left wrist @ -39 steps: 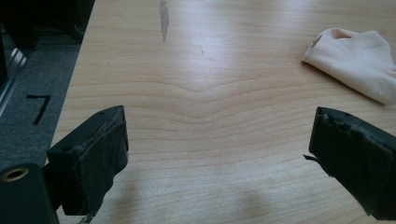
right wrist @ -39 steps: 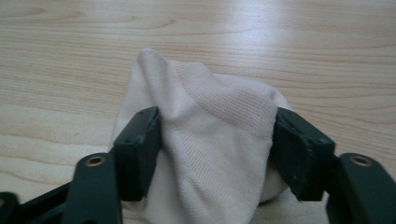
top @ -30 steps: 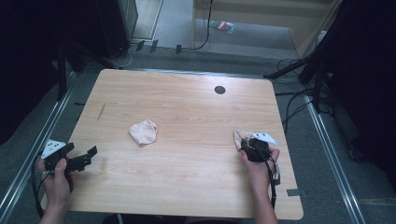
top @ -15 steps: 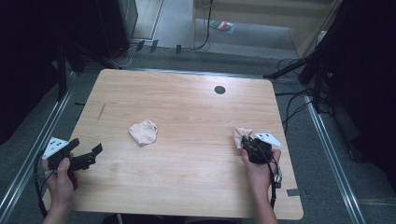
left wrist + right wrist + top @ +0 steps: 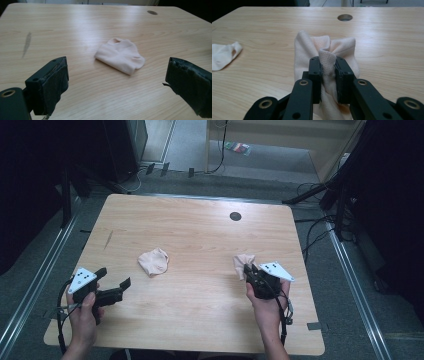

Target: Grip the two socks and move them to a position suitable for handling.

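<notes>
Two small pink socks on the wood table (image 5: 200, 320), w/ the round cable hole (image 5: 235, 216) as landmark. Held sock (image 5: 325, 53) sits on the person's side of the hole and a bit right of it; loose sock (image 5: 154, 261) lies well left of the hole and nearer the person, flat, touching nothing.

Handling, as a guess: both very light, soft, floppy, no stiffness, so they'll bunch and drape rather than keep shape. Knit fabric grips ok, not slippery. Best hold is a pinched fold or the cuff edge, not the flat middle.

Right gripper (image 5: 327, 75): jaws clamped on a bunched ridge of the held sock, hand low at the table, pointing toward the hole.

Left gripper (image 5: 117, 82): jaws spread wide, nothing between them, aimed at the loose sock but well short of it; hand near the table's left front corner, far from the hole.
</notes>
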Tool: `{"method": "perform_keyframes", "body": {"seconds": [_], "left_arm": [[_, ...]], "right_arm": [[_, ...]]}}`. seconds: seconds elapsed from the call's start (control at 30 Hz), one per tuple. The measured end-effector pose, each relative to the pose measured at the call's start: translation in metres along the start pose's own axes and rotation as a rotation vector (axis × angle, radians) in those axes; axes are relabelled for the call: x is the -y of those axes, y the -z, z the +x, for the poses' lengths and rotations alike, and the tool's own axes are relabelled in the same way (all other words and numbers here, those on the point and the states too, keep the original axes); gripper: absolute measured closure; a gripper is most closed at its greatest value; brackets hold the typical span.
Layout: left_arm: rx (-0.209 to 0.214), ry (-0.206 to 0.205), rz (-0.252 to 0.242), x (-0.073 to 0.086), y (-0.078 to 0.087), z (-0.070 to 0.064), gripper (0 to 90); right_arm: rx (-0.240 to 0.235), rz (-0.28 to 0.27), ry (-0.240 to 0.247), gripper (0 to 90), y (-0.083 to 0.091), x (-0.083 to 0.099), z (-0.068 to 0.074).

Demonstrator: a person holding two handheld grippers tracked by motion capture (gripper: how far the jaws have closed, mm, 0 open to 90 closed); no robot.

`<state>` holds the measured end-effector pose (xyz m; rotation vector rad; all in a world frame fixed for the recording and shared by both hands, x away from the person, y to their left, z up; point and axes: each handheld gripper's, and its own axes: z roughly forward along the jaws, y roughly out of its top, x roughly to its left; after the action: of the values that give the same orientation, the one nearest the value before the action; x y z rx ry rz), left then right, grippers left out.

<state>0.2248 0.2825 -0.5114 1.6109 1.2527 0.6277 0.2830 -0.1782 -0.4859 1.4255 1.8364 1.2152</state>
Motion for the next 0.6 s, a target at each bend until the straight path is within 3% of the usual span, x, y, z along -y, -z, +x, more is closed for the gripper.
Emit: {"method": "perform_keyframes", "body": {"seconds": [0.27,0.3,0.47,0.6], "left_arm": [[0.083,-0.014,-0.017,-0.004,-0.001,-0.024,5.3],[0.110,-0.018,-0.012,-0.003,-0.003,-0.033,5.3],[0.167,-0.051,-0.010,-0.001,-0.007,-0.055,5.3],[0.225,-0.093,-0.011,0.003,-0.012,-0.070,5.3]], "right_arm": [[-0.089,0.039,0.042,77.7,0.003,0.014,0.046],[-0.100,0.046,0.046,77.7,0.003,0.017,0.053],[-0.155,0.070,0.090,77.6,0.000,0.028,0.084],[-0.177,0.083,0.108,77.6,-0.005,0.037,0.099]]}}
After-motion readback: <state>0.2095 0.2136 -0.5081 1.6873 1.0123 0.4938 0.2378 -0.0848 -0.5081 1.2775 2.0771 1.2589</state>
